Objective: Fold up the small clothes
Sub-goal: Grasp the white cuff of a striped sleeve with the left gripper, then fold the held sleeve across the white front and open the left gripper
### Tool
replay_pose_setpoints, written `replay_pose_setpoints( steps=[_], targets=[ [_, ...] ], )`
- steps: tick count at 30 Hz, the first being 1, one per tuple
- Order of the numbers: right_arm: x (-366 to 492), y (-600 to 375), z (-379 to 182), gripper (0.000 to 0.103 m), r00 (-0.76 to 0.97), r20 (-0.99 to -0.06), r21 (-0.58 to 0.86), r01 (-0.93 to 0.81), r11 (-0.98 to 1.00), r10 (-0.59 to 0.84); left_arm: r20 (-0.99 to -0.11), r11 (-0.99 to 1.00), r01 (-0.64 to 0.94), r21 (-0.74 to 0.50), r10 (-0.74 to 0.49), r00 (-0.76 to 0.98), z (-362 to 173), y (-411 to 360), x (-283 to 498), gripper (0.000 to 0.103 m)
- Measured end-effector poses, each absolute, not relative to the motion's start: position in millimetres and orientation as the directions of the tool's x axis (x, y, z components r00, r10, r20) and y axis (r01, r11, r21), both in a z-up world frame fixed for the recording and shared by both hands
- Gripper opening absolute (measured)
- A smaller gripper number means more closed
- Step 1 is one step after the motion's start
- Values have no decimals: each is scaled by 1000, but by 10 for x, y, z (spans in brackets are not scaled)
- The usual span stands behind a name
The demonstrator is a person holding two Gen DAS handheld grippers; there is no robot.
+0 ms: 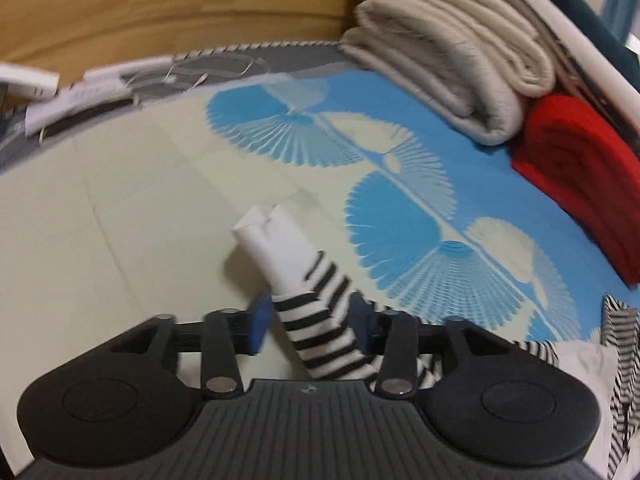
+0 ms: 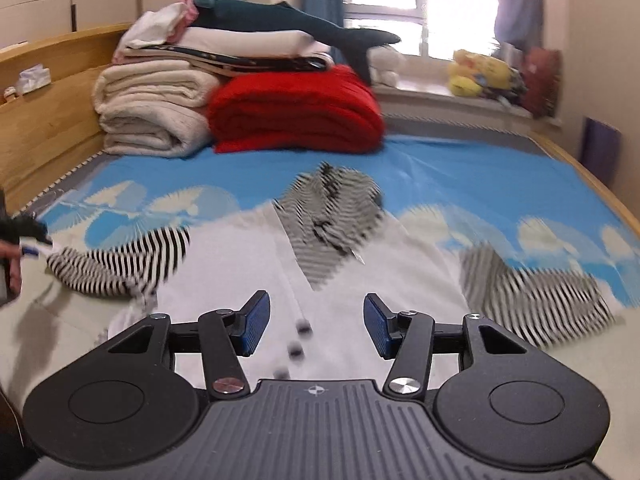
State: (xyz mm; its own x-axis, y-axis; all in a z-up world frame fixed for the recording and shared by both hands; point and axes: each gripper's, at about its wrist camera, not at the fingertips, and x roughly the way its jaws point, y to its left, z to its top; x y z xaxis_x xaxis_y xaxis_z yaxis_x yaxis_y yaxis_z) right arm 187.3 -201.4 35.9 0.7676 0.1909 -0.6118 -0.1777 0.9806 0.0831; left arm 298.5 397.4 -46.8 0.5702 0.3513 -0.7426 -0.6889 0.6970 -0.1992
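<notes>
Your left gripper (image 1: 308, 322) has the striped sleeve (image 1: 320, 320) of the little cardigan (image 2: 360, 280) sitting between its blue pads, cuff end sticking out forward past the fingertips. It looks pinched, but there's daylight on the left pad side, so I can't tell for sure that it's clamped.

The right gripper (image 2: 316, 328) is apart with nothing in it, hovering over the button placket (image 2: 298, 344), which runs straight away from you toward the red blanket (image 2: 296, 108).

That placket is your fold line. The sleeve in your left gripper lies out on the left of it, its long axis pointing away from the body, on the side of the cream blanket (image 2: 152, 112). So I'd guess the sleeve needs to swing across toward the placket, and the left hand is already the one on it. The other striped sleeve (image 2: 532, 292) is on the far side of the placket, nearer your right gripper.
</notes>
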Motion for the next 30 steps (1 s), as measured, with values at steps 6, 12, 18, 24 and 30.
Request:
replay_pose_setpoints(
  steps=[6,12,18,24,30],
  targets=[
    [2860,-1660,251,60,716,-647,59,-295,954,261,-773,632,-740,-232,342,535,-707,4138,3073,61],
    [3118,-1784,-81,62,675,-685,146,-240,960,273,-784,623,-758,-191,368,500,-821,4109,3316,27],
    [3243,-1997,-131,60,681,-684,166,-201,965,260,-688,703,-690,-172,416,595,-365,3523,3582,9],
    [3370,-2395,-212,24,669,-709,243,-69,968,225,-525,919,-205,-337,-2,851,423,1893,3721,9],
    [3458,-2841,-396,25,627,-749,376,135,917,215,-538,820,303,-486,-554,636,471,405,3618,26]
  ],
)
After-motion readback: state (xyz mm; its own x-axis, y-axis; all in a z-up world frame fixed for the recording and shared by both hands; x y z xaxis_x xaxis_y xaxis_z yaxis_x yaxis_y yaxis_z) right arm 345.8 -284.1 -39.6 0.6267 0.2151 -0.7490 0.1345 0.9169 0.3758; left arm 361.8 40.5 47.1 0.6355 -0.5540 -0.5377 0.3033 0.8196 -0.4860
